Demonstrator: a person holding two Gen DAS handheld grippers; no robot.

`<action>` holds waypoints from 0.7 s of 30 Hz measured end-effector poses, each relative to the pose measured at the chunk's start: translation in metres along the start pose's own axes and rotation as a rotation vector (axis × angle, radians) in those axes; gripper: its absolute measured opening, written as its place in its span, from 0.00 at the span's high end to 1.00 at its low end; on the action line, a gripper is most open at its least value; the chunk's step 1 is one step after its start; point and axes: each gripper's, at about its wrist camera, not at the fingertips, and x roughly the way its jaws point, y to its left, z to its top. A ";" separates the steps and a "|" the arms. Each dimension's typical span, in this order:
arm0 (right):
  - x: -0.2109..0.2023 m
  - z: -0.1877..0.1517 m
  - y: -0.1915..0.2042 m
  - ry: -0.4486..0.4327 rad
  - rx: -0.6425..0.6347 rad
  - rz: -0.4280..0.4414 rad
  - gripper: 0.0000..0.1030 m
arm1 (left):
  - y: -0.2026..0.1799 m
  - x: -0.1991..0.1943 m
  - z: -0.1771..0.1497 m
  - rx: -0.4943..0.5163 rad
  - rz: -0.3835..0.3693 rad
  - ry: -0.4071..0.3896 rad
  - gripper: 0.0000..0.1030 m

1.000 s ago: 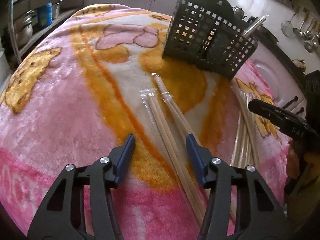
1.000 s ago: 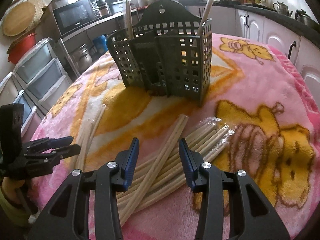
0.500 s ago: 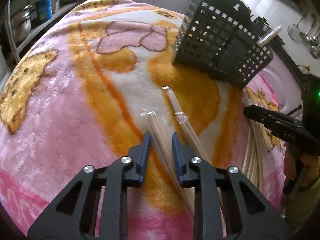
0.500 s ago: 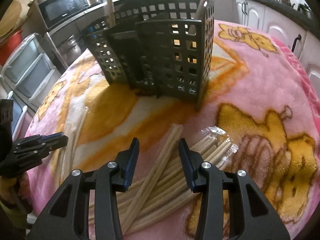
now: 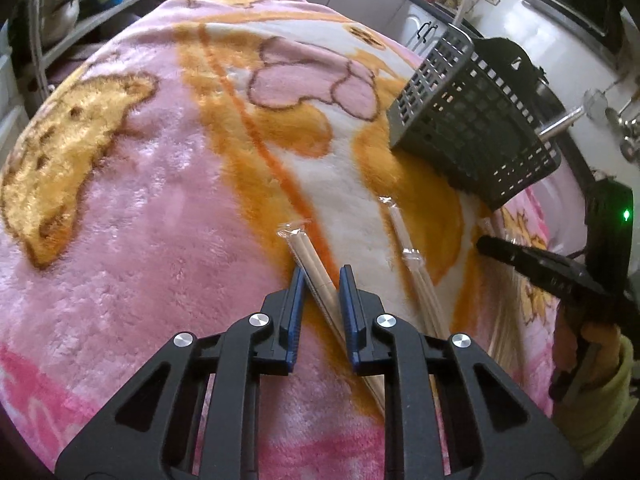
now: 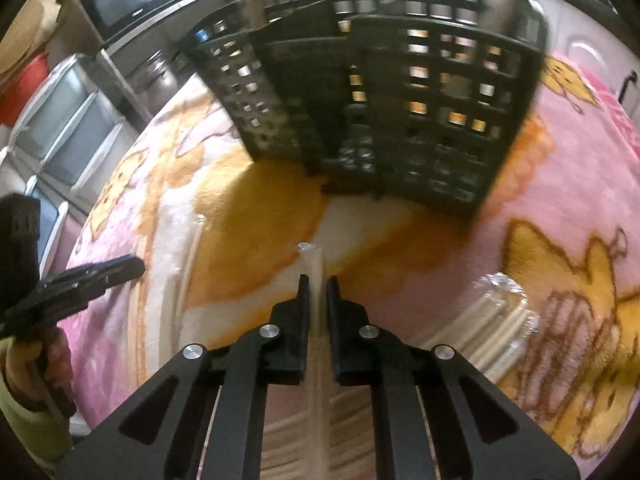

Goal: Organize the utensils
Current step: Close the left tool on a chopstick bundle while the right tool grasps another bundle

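Observation:
My left gripper (image 5: pixel 322 276) is shut on a plastic-wrapped pair of wooden chopsticks (image 5: pixel 304 244) that lies on the pink and orange blanket (image 5: pixel 160 200). A second wrapped pair (image 5: pixel 404 236) lies just to its right. The dark slotted utensil basket (image 5: pixel 472 128) stands at the upper right, with a metal handle sticking out of it. My right gripper (image 6: pixel 317 284) is shut on another wrapped pair of chopsticks (image 6: pixel 314 256), whose tip points at the basket (image 6: pixel 400 120) close ahead. More wrapped chopsticks (image 6: pixel 492 316) lie in a pile to its right.
The other gripper, held by a hand in a yellow sleeve, shows at the right edge (image 5: pixel 520 256) and at the left edge (image 6: pixel 100 272). Kitchen cabinets, shelves with pots, a microwave (image 6: pixel 132 0) and plastic drawers surround the covered table.
Both grippers have closed on wrapped chopsticks, the left first, the right in the last half second. Both moved forward; the basket looms much larger in the right wrist view.

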 end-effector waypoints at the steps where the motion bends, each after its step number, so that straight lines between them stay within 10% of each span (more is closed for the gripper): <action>1: 0.003 0.000 0.004 0.009 -0.010 0.005 0.92 | 0.001 0.001 0.001 -0.003 -0.005 0.003 0.88; 21: -0.006 0.010 0.053 -0.079 -0.106 0.068 0.94 | 0.010 -0.011 0.010 -0.011 -0.030 -0.042 0.98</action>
